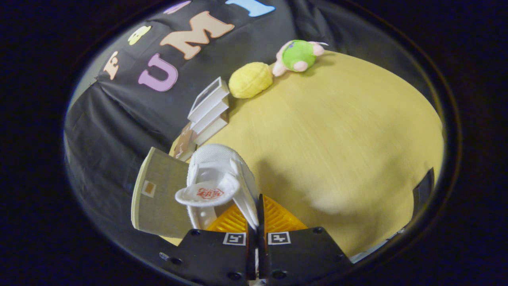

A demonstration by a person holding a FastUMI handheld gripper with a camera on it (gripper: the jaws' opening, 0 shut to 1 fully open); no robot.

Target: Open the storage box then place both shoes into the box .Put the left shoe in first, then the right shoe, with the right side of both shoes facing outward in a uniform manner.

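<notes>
Fingers of the gripper (pixel 258 216) were clamped on the side wall of a white shoe (pixel 220 178), lifted above the wooden table (pixel 337 139); just beside it stood the storage box (pixel 158 194), which flap was which I could not tell; judging by this, one shoe was mid-carry, not yet boxed; the other shoe's whereabouts stayed unknown.

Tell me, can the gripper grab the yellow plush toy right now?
Probably not yet. The gripper is shut on the white shoe, so it is busy, and the yellow plush toy sits far beyond the fingers, by the books.
</notes>
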